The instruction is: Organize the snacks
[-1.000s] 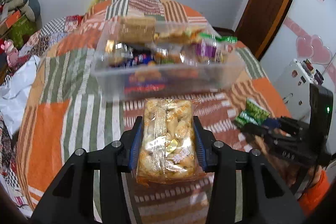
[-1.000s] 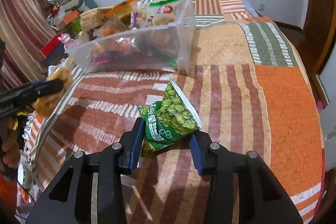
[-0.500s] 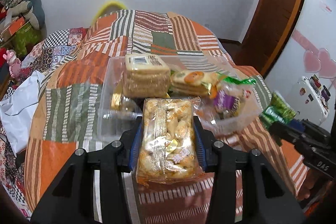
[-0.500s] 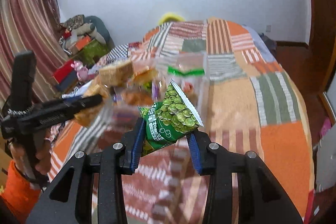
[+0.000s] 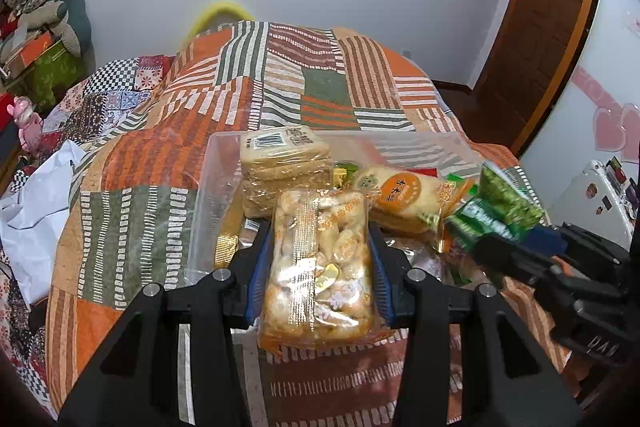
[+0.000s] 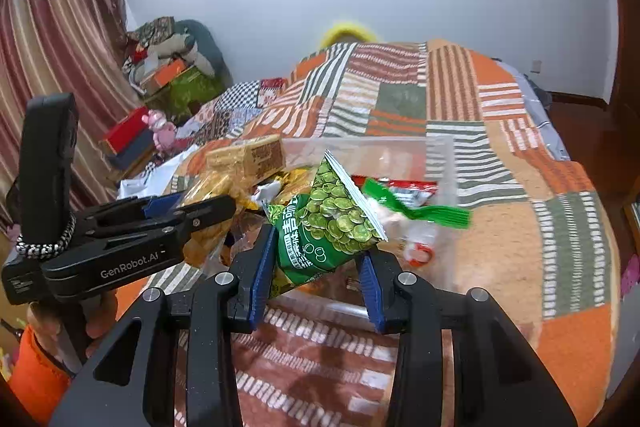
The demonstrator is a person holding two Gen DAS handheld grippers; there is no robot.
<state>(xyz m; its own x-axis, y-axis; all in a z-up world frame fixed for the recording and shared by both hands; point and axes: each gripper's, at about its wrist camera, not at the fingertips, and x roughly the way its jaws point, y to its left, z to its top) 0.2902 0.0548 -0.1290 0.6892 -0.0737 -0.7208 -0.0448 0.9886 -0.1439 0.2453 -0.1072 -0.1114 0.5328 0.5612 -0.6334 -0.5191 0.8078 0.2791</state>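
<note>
My left gripper [image 5: 320, 267] is shut on a clear pack of golden puffed snacks [image 5: 320, 263], held over the near edge of a clear plastic bin [image 5: 208, 187]. Several snacks fill the bin, among them a wrapped cracker block [image 5: 284, 163] and a round orange-labelled pack [image 5: 400, 195]. My right gripper [image 6: 316, 263] is shut on a green pea snack bag [image 6: 324, 227], also above the bin's [image 6: 440, 163] near side. From the left wrist view the right gripper [image 5: 504, 243] comes in at the right with the green bag [image 5: 496, 211]. The left gripper [image 6: 192, 211] reaches in from the left in the right wrist view.
The bin rests on a bed with an orange, green and white patchwork quilt [image 5: 160, 163]. White paper [image 5: 36, 211] lies at the bed's left. Boxes and soft toys [image 6: 168, 67] pile up by the curtain. A wooden door [image 5: 540, 27] and a white appliance [image 5: 600, 195] stand right.
Both grippers have carried their snack packs forward from the quilt in front of the bin to above its near side. The right one also rose. Both grips are unchanged.
</note>
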